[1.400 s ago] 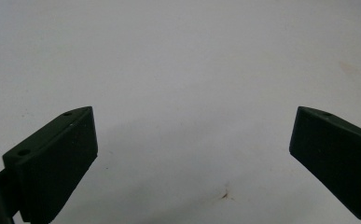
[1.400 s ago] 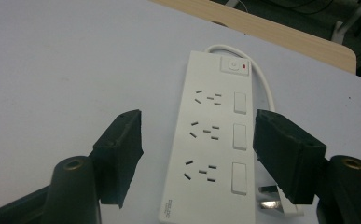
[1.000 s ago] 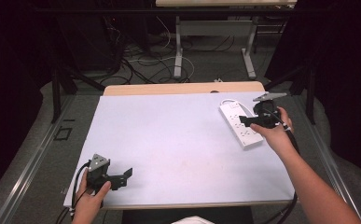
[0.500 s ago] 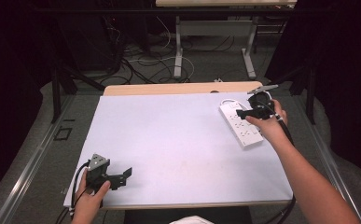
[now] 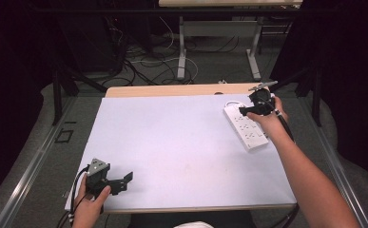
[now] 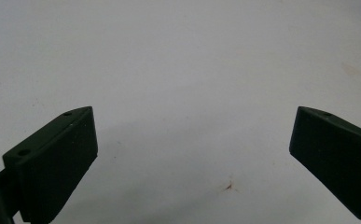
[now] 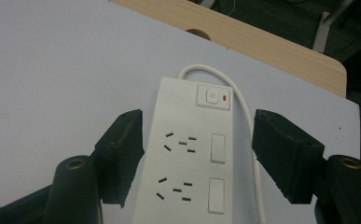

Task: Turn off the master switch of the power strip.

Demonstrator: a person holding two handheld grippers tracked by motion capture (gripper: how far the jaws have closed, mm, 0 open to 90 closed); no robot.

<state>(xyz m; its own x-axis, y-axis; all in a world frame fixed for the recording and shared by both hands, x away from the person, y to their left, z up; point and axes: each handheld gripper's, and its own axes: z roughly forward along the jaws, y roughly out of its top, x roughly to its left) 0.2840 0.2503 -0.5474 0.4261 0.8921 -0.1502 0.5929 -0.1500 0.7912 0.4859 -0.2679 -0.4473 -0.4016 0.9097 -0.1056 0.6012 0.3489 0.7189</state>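
both tongs stand apart. right tongs [image 5: 246,110] hover over the far end of the white power strip [image 5: 246,127], which lies at the right side of the desk [image 5: 181,142] near its far edge, running slantwise toward the person. in the right gripper view the jaws straddle the power strip [image 7: 187,158], one on each long side, not touching it as far as i can tell; the cord [image 7: 248,121] loops out of the far end, curves round past the switch [image 7: 212,97] and runs down the side by the right-hand jaw.

left tongs [image 5: 120,181] rest low at the near left corner of the desk, jaws wide, with bare desk [image 6: 183,70] between them and nothing held.

the step in hand looks like taking hold of the power strip across its width. to do it well, lower the right tongs squarely so both jaws meet the flat side walls together. keep the cord outside the right-hand jaw, or it will be pinched and the grip will sit crooked. stay clear of the switch, so closing does not press it. a grip nearer the middle of the length would balance better than one at the very end.
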